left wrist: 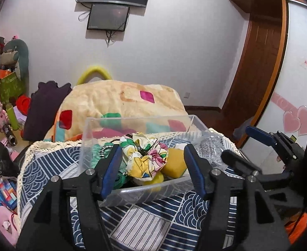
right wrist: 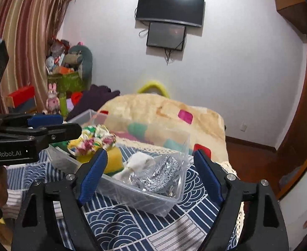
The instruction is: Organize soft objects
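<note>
A clear plastic bin [left wrist: 136,190] stands on a blue-and-white patterned cloth [left wrist: 145,223]. It holds a floral scrunchie [left wrist: 145,156], a yellow sponge [left wrist: 174,165], green fabric [left wrist: 97,152], a white cloth [right wrist: 136,163] and crinkled silver foil [right wrist: 159,175]. My left gripper [left wrist: 151,167] is open and empty, its blue pads either side of the scrunchie above the bin's near wall. My right gripper [right wrist: 149,173] is open and empty, hovering before the bin [right wrist: 141,198] near the foil. The left gripper also shows in the right wrist view [right wrist: 55,125]; the right one shows in the left wrist view [left wrist: 249,146].
A cream blanket with coloured patches [left wrist: 120,104] lies behind the bin. A dark purple garment [left wrist: 44,113] and a cluttered pile of toys [left wrist: 4,83] are at the left. Wooden wardrobe and door [left wrist: 258,62] stand right; screens hang on the wall [left wrist: 111,0].
</note>
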Demonstrator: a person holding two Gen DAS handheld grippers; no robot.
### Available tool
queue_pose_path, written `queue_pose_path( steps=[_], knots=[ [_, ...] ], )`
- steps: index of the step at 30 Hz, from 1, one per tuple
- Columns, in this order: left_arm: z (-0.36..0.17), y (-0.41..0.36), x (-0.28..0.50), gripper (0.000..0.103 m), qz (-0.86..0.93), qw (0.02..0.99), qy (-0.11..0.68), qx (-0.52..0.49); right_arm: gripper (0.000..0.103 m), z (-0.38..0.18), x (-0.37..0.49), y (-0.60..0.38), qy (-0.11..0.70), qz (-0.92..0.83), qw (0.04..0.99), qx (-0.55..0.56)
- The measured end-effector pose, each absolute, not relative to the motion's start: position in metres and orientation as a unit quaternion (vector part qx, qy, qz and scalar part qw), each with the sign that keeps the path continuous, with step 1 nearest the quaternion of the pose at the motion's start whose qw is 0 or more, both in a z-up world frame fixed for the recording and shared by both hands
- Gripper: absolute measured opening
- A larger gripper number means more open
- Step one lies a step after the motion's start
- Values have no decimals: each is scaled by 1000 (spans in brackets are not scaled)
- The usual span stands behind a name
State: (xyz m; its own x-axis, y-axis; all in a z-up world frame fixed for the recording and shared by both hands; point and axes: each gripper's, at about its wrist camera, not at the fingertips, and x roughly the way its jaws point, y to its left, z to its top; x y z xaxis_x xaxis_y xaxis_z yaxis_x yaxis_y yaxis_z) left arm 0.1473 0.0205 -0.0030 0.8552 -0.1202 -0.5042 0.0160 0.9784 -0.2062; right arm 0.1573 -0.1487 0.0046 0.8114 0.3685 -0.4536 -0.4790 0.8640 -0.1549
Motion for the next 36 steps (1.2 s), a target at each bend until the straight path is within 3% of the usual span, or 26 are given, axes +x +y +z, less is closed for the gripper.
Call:
queue_pose_path(
  steps=[6, 14, 19, 36],
  knots=[
    [12, 19, 114, 61, -38, 966, 241, -84, 82, 23, 138, -160, 189, 233, 949, -102],
    [32, 12, 61, 72, -47, 978, 191, -68, 83, 41, 108, -170, 159, 253, 952, -64],
    [38, 1, 29, 80, -54, 983, 169, -56, 94, 41, 96, -171, 148, 254, 954, -50],
    [25, -3, -2, 92, -15, 988, 140, -56, 100, 24, 65, -181, 135, 252, 958, -27]
  ],
)
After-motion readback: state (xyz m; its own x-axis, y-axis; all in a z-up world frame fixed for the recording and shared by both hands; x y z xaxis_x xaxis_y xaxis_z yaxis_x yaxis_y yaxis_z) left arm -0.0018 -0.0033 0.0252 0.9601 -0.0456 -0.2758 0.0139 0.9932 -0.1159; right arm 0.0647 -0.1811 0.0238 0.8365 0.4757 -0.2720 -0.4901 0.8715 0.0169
